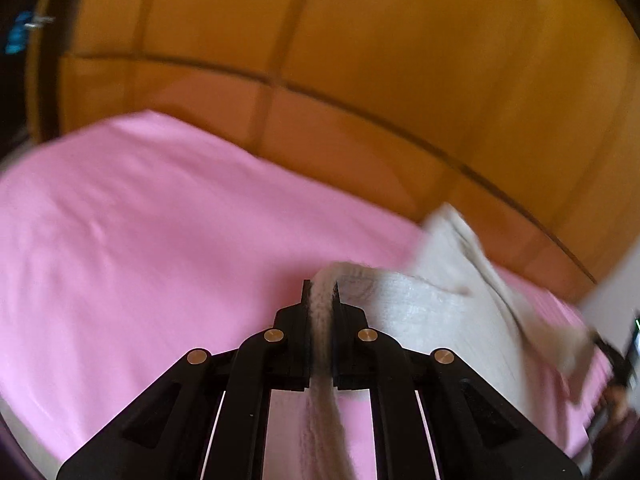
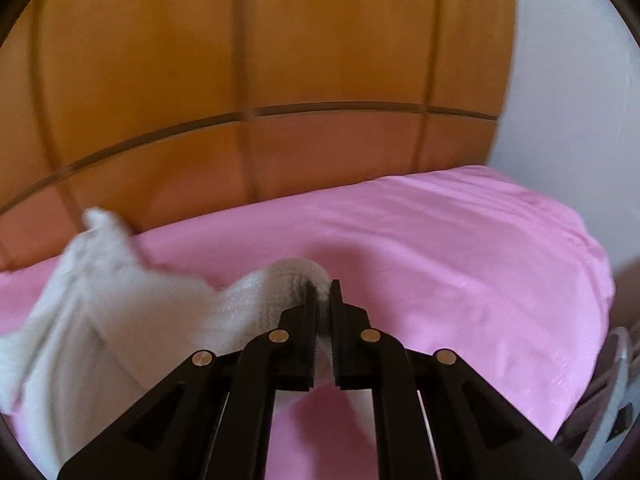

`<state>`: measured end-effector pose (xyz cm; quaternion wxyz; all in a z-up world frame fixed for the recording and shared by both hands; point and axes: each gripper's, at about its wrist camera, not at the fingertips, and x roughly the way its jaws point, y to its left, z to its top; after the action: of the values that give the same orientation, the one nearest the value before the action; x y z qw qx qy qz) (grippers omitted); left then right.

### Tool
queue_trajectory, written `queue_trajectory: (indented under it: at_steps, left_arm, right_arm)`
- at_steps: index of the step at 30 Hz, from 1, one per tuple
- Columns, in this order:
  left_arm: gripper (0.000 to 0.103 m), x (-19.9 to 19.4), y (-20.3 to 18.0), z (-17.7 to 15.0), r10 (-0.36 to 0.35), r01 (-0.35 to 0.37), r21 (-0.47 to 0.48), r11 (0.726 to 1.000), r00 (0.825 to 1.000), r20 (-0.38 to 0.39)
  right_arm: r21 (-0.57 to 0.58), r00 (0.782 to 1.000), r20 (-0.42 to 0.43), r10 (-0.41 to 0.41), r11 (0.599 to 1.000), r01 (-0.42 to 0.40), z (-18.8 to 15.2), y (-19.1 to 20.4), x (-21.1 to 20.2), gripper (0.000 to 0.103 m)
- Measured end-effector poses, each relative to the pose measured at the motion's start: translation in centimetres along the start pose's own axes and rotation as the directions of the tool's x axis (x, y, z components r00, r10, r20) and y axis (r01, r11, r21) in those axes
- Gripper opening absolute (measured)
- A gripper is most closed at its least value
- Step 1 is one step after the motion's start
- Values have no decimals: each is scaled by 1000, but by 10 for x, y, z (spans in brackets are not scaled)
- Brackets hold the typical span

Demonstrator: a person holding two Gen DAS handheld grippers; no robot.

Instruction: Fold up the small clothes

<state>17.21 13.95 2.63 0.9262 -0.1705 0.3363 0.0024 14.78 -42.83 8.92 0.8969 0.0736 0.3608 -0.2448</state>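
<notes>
We hold a small white knitted garment (image 1: 432, 304) with both tools, above a bed covered with a smooth pink sheet (image 1: 140, 240). The left gripper (image 1: 321, 292) has its two black fingers pressed together on one edge of the cloth, and a strip of the fabric runs down between them toward the camera. The right gripper (image 2: 323, 292) pinches another bunched edge of the same garment (image 2: 100, 312) in the same way. Between the two grips the cloth hangs loosely, and its far part is blurred, so we cannot tell whether it touches the sheet.

In our judgement the step is to carry the held edge over and lay it on the rest of the garment. To do this well we should keep both grips at equal height, keep the fabric lightly stretched between them so no wrinkle forms, and lower it evenly before we release.

Both tools point downward at a slant toward the sheet, side by side, facing an orange-brown wooden headboard (image 2: 240, 80) behind the bed.
</notes>
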Motion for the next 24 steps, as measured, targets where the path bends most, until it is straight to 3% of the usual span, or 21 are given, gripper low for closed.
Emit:
queue_trajectory:
  at_steps: [3, 5, 6, 7, 8, 9, 11, 12, 13, 14, 15, 17, 18, 19, 21, 22, 24]
  left_arm:
    - [6, 8, 18, 35, 132, -130, -41, 991, 989, 59]
    - [12, 13, 25, 49, 175, -169, -77, 983, 982, 70]
    - [30, 12, 29, 53, 192, -184, -98, 978, 978, 78]
    - [54, 8, 32, 54, 195, -184, -115, 976, 977, 87]
    - [64, 4, 32, 50, 178, -165, -128, 978, 979, 96]
    - [67, 2, 26, 43, 125, -112, -129, 985, 987, 103]
    - [67, 3, 18, 30, 37, -33, -83, 996, 998, 57]
    - [67, 4, 9, 13, -30, 31, -51, 998, 999, 17]
    - [67, 5, 1, -1, -101, 100, -35, 994, 994, -30]
    - [67, 7, -7, -17, -171, 169, -28, 985, 981, -87]
    - [66, 12, -19, -41, -257, 255, -36, 966, 952, -168]
    - [62, 19, -32, -76, -370, 362, -82, 929, 890, -266]
    - [59, 24, -41, -96, -428, 413, -118, 903, 843, -326]
    - [59, 27, -48, -111, -466, 444, -147, 884, 808, -361]
    - [59, 33, -65, -135, -519, 482, -196, 854, 753, -404]
    - [60, 35, -73, -141, -525, 489, -200, 849, 741, -419]
    - [60, 43, -89, -150, -515, 477, -202, 855, 742, -429]
  right_arm:
    - [53, 999, -22, -33, 998, 34, 14, -15, 19, 6]
    - [95, 1000, -20, -19, 995, 21, 19, -21, 24, 15]
    - [111, 1000, -15, -12, 994, 14, 20, -24, 23, 35]
    - [123, 1000, -6, 0, 992, 1, 20, -24, 20, 56]
    - [132, 1000, 6, 20, 991, -20, 19, -26, 17, 61]
    - [128, 999, 16, 47, 991, -49, 14, -24, 9, 62]
    - [97, 992, -9, 123, 988, -122, 0, -13, 0, 62]
    - [99, 978, -45, 203, 975, -198, -10, -6, -5, 62]
    - [112, 955, -83, 286, 955, -276, -22, -1, -10, 62]
    - [134, 904, -143, 402, 913, -385, -41, 5, -16, 62]
    - [155, 863, -185, 471, 881, -448, -56, 11, -20, 62]
    - [218, 751, -269, 602, 798, -562, -87, 21, -28, 62]
    - [252, 684, -318, 656, 754, -606, -107, 29, -33, 61]
    - [272, 640, -348, 685, 727, -631, -122, 35, -38, 60]
    - [315, 563, -386, 730, 678, -664, -149, 43, -47, 60]
    - [328, 543, -397, 740, 667, -669, -159, 47, -51, 58]
    - [342, 549, -381, 744, 665, -664, -166, 49, -52, 50]
